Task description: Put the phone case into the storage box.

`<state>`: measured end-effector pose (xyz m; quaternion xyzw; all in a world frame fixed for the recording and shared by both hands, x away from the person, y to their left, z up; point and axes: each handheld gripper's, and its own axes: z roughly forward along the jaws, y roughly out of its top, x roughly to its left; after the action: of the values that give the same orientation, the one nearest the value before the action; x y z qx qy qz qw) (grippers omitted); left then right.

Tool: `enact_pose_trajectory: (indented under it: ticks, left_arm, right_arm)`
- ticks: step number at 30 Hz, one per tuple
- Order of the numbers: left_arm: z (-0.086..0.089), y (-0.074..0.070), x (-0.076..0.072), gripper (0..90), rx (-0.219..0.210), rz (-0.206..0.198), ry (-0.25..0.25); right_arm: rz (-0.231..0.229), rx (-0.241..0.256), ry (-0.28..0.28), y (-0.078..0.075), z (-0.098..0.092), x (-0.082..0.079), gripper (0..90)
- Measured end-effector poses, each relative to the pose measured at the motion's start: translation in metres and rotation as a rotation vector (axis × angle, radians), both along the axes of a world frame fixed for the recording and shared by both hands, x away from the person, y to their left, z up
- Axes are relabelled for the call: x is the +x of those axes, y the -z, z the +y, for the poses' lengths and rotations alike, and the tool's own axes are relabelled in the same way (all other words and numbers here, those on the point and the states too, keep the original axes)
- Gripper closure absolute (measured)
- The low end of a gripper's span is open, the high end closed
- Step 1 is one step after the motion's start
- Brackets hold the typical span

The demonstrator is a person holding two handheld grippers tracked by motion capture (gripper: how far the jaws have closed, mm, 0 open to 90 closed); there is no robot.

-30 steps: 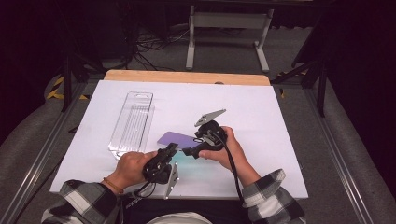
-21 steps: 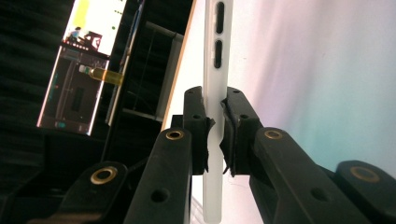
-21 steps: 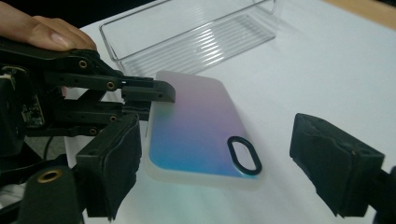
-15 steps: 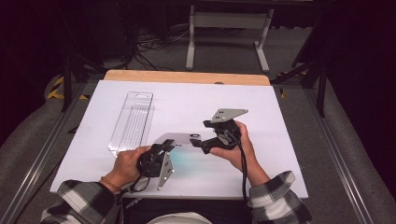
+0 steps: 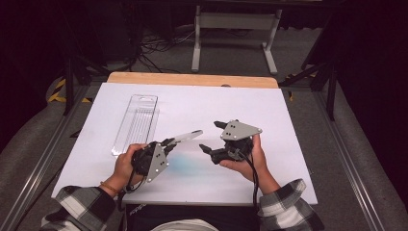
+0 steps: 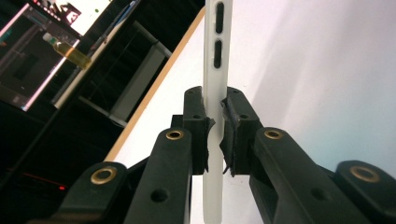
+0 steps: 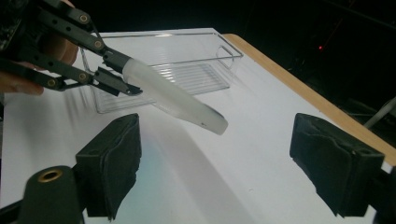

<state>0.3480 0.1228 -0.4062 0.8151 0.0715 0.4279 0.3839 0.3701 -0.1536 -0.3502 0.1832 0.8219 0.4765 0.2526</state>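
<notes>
Clamping a translucent case (image 6: pixel 213 140) edge-on, the left gripper (image 5: pixel 166 143) holds it above the white surface (image 5: pixel 288 125); the case's lower end is cut off in the left gripper view. Right gripper (image 5: pixel 211 135), jaws wide apart, sits just beside. Farther back lies a clear tray (image 5: pixel 136 122), contents indistinct.

the phone case (image 6: pixel 212 140) runs past the frame's top and bottom edges.
</notes>
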Motion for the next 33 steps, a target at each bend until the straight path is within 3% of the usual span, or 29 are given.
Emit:
enact_pose_trajectory:
  ticks: [5, 13, 23, 33]
  left_arm:
    - [0.008, -0.006, 0.005, 81.5, -0.069, 0.053, 0.001]
    - [0.017, -0.013, 0.009, 81.5, -0.143, 0.094, 0.018]
    - [0.024, -0.018, 0.011, 81.5, -0.189, 0.121, 0.031]
    - [0.035, -0.024, 0.015, 81.5, -0.260, 0.163, 0.036]
  right_arm:
    - [-0.023, -0.021, -0.001, 0.005, 0.000, -0.002, 16.6]
    - [-0.030, -0.039, 0.018, 0.016, -0.007, -0.004, 16.6]
    - [-0.058, -0.011, 0.025, 0.025, -0.019, -0.009, 14.4]
    - [-0.113, -0.023, 0.092, 0.040, -0.023, -0.012, 8.9]
